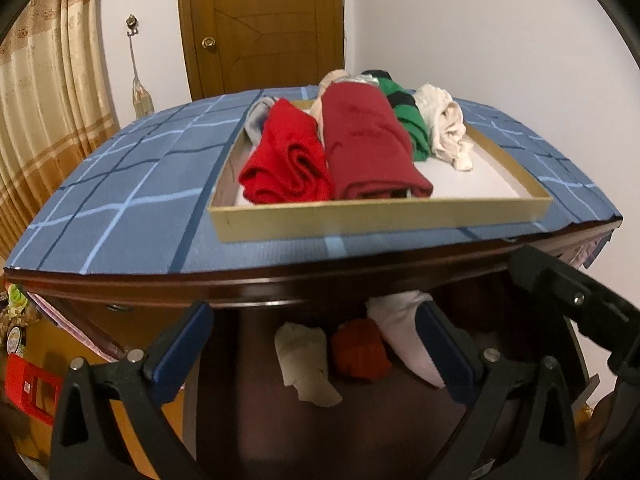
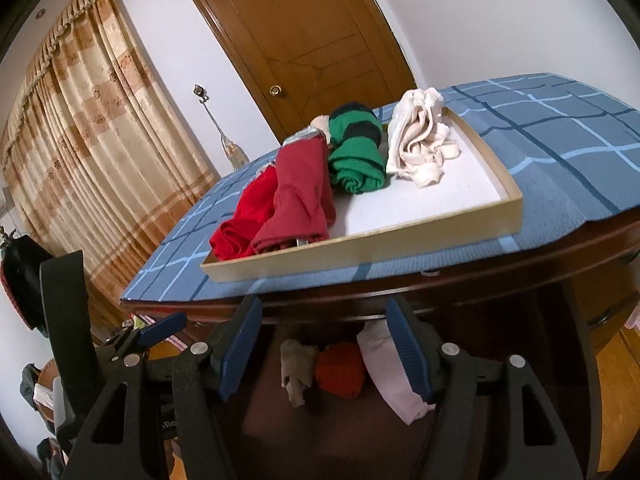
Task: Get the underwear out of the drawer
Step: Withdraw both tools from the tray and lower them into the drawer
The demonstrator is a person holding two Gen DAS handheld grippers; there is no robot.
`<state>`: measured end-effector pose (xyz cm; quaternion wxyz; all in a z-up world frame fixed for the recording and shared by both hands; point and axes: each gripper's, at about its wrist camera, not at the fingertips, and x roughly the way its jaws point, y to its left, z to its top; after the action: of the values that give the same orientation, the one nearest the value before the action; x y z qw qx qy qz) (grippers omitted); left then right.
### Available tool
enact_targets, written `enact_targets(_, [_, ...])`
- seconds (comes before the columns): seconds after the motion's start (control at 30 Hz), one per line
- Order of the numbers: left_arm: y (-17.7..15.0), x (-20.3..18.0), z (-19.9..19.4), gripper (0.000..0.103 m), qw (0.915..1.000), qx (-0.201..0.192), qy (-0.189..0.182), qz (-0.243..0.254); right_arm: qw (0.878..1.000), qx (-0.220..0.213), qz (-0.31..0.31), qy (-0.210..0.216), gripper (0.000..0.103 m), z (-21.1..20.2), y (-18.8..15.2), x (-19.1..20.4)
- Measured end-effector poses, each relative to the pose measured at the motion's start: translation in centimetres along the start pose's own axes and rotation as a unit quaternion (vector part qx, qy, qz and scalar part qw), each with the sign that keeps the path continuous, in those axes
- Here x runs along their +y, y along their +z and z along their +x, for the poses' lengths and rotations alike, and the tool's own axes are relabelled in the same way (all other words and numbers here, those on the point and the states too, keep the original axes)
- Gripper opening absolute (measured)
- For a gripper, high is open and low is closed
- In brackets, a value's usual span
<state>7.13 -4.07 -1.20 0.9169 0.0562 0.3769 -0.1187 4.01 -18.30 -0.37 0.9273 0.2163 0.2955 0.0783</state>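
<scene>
Below the dresser top, an open dark wooden drawer (image 1: 384, 424) holds a crumpled cream piece (image 1: 306, 364), a rolled red piece (image 1: 360, 354) and a pale pink piece (image 1: 400, 340). My left gripper (image 1: 312, 312) hangs open just above and in front of them, with nothing between its blue pads. From the right wrist view the same cream (image 2: 296, 364), red (image 2: 340, 370) and pink (image 2: 390, 376) pieces lie in the drawer (image 2: 340, 436). My right gripper (image 2: 323, 308) is open over them, its right pad in front of the pink piece. Its black body (image 1: 580, 316) shows at the right.
A shallow gold-rimmed tray (image 1: 380, 222) on the blue checked cloth (image 1: 120, 184) holds rolled red, dark red, green-striped and cream garments. Behind stand a wooden door (image 1: 260, 24) and a beige curtain (image 1: 44, 112). A red crate (image 1: 28, 388) sits low on the left.
</scene>
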Motion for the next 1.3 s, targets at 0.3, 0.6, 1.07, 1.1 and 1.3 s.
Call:
enact_targets(0.3, [-1.9,0.1,0.1,0.102,0.9998,0.018,-0.002,0.002,1.0,0.02,-0.005,-0.012,0.067,-0.4,-1.8,-1.0])
enact_targets(0.6, [-4.5,1.0,1.1,0.102,0.9976,0.069,-0.004,-0.005,0.997,0.063,-0.003,-0.035,0.067,0.0,-3.8,-2.8])
enact_targets(1.07, [-6.7,2.4,3.4,0.102,0.9862,0.16,-0.014,-0.042,0.976,0.197,-0.05,-0.077,0.067,2.4,-5.4,-4.1])
enact_targets(1.1, [-6.6,2.4,3.8,0.102,0.9856,0.163,-0.011,-0.044,0.973,0.208,-0.061,-0.079,0.067,2.8,-5.3,-4.1])
enact_targets(1.3, [-5.5,2.7,6.0,0.102,0.978,0.188,-0.017,-0.088,0.945,0.269,-0.165,-0.086,0.067,7.3,-4.7,-2.4])
